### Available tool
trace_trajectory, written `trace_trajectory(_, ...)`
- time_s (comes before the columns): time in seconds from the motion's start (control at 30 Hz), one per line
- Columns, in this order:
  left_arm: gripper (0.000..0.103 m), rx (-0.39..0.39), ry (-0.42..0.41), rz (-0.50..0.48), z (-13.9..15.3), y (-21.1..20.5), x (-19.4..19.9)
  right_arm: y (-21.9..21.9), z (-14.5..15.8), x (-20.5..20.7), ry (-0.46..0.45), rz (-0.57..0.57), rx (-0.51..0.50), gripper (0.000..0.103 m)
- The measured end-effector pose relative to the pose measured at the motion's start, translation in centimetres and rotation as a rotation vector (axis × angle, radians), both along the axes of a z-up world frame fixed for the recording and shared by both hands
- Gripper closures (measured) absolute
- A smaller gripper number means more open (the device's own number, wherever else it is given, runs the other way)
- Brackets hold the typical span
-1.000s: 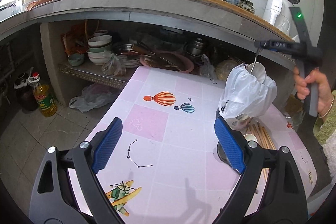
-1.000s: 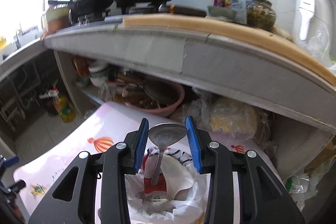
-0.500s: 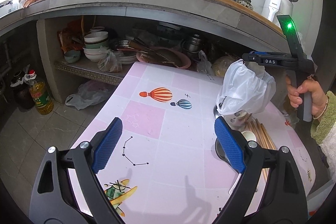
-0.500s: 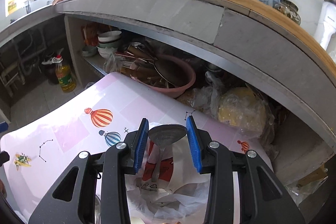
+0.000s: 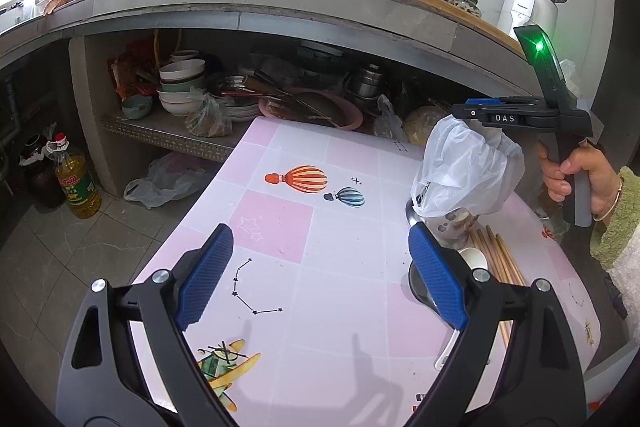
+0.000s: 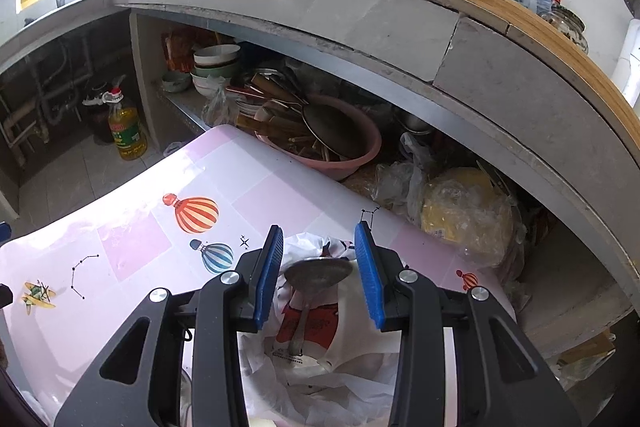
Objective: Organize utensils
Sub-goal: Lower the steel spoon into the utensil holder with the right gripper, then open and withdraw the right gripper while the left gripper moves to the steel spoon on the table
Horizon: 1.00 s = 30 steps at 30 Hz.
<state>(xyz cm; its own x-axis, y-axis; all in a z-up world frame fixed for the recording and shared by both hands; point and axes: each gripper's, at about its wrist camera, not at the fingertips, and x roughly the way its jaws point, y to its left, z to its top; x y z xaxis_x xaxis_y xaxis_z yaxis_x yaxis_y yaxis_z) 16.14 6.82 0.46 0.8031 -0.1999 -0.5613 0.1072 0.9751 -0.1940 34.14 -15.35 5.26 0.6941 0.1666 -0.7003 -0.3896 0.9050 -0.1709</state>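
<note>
A metal spoon [image 6: 316,273] stands with its handle down in a cup lined with a white plastic bag [image 6: 320,359]. My right gripper [image 6: 319,267] hovers over the bag, jaws slightly parted on either side of the spoon bowl, not touching it. In the left wrist view the bag-covered cup [image 5: 466,171] stands at the table's right, with the right gripper [image 5: 476,109] above it. Wooden chopsticks [image 5: 496,259] and a white spoon [image 5: 474,261] lie beside it. My left gripper [image 5: 320,279] is wide open and empty above the pink table [image 5: 340,291].
A concrete counter [image 5: 280,3] with pots overhangs a shelf of bowls [image 5: 180,87] and a pink basin [image 6: 332,147] behind the table. An oil bottle [image 5: 76,183] stands on the floor at left. A metal ladle or lid [image 5: 420,287] lies near my left gripper's right finger.
My right gripper lowered the spoon into the bag-lined cup and its jaws parted off the spoon bowl. The left gripper stayed open and nearly still.
</note>
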Motion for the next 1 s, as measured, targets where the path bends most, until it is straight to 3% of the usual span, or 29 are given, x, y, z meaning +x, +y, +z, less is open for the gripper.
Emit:
trace_trajectory(0.17, 0.017, 0.002, 0.001, -0.004, -0.1, 0.0, 0.1, -0.8, 1.5, -0.3, -0.008, 0.001, 0.056, 0.066)
trace_trajectory(0.33, 0.017, -0.001, 0.007, -0.010, -0.2, -0.2, 0.0, -3.2, 4.2, -1.7, -0.028, -0.015, 0.192, 0.065)
trace_trajectory(0.47, 0.017, 0.006, 0.007, -0.016, -0.2, -0.4, -0.1, -5.9, 6.2, -4.8, -0.060, -0.038, 0.296, 0.061)
trace_trajectory(0.6, 0.017, -0.005, 0.015, -0.023, -0.3, -0.6, 0.2, -8.6, 6.2, -8.0, -0.046, -0.085, 0.374, 0.058)
trace_trajectory(0.7, 0.017, -0.007, 0.023, -0.039, -0.5, -1.2, 0.3, -10.1, 4.6, -10.7, -0.005, -0.132, 0.397, 0.057)
trace_trajectory(1.0, 0.018, -0.002, 0.095, -0.132, -2.3, -4.5, 1.8, -10.6, -4.3, -18.3, 0.152, -0.244, 0.411, 0.057)
